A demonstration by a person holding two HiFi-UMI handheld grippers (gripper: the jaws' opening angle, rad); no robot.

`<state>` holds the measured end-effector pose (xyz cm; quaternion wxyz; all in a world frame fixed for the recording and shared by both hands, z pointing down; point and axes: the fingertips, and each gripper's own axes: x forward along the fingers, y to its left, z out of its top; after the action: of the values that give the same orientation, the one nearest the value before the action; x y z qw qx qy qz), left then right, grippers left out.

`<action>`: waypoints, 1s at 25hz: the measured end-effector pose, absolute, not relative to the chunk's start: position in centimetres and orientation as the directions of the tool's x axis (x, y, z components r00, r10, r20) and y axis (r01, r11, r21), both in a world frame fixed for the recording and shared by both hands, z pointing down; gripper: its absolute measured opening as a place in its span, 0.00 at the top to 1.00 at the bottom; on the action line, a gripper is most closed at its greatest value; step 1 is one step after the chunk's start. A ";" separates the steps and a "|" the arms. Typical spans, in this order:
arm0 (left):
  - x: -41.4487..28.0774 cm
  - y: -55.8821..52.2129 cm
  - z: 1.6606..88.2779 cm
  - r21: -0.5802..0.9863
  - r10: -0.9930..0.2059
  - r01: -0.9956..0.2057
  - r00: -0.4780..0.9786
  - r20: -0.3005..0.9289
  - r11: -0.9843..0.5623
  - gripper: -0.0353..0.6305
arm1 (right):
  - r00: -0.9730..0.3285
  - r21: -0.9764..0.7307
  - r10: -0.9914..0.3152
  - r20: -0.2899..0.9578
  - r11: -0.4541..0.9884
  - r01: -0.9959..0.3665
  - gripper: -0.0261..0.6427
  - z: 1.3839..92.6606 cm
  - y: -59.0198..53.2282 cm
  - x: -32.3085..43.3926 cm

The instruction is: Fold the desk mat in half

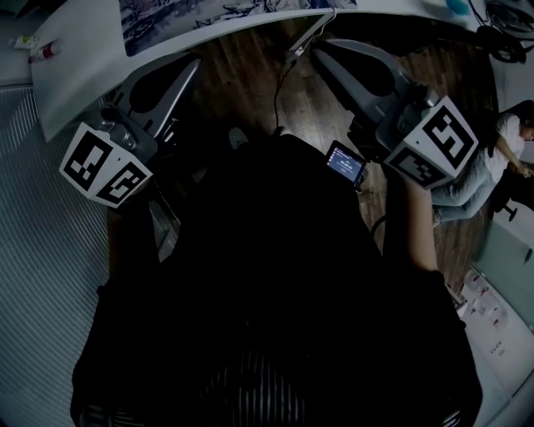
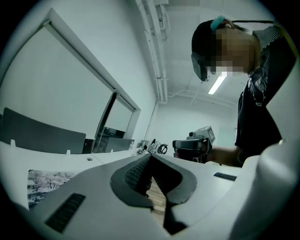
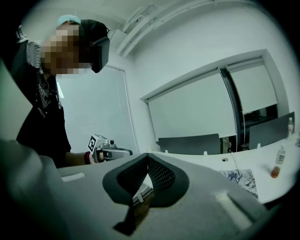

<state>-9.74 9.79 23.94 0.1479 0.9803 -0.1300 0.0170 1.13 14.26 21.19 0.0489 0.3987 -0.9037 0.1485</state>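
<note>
The desk mat [image 1: 196,17], printed with a blossom pattern, lies flat on the white desk [image 1: 79,58] at the top of the head view. It also shows as a patch in the left gripper view [image 2: 47,183] and the right gripper view [image 3: 241,180]. My left gripper [image 1: 192,67] and right gripper [image 1: 321,52] are held in front of my body, below the desk's edge, apart from the mat. The left gripper [image 2: 151,157] is shut with nothing in it, and so is the right gripper [image 3: 147,157]. Each gripper view shows the other gripper across from it.
A small bottle [image 1: 46,52] lies on the desk at far left, also visible as a bottle [image 3: 277,166] beyond the mat. A small lit screen [image 1: 346,163] hangs at my chest. A seated person [image 1: 505,154] is at the right, over the wooden floor [image 1: 250,92].
</note>
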 end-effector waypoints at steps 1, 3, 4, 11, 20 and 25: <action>-10.4 9.7 24.1 0.290 -0.259 -0.265 0.964 0.061 -0.919 0.94 | -0.681 -0.237 -0.702 0.210 0.639 -0.732 0.96 21.0 14.3 0.7; -11.3 9.7 24.6 0.312 -0.272 -0.269 0.962 0.036 -0.911 0.94 | -0.666 -0.218 -0.712 0.223 0.629 -0.746 0.96 20.6 13.6 0.7; -11.6 9.7 25.1 0.334 -0.283 -0.275 0.959 0.026 -0.902 0.94 | -0.651 -0.197 -0.724 0.228 0.620 -0.759 0.96 20.3 13.0 1.1; -14.8 11.5 27.2 0.434 -0.341 -0.314 0.940 0.016 -0.844 0.94 | -0.683 -0.191 -0.701 0.206 0.656 -0.730 0.96 18.4 9.5 -1.1; -17.8 9.3 27.3 0.486 -0.474 -0.421 0.881 0.017 -0.766 0.94 | -0.774 -0.157 -0.616 0.149 0.758 -0.633 0.96 18.3 5.1 -4.6; -16.1 7.7 25.9 0.480 -0.502 -0.450 0.864 0.023 -0.753 0.94 | -0.759 -0.180 -0.641 0.114 0.738 -0.650 0.96 17.6 2.6 -0.6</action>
<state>-16.14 7.67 25.89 0.2422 0.9346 -0.2548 -0.0536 -0.62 2.60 17.62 0.0224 0.3463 -0.9320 0.1048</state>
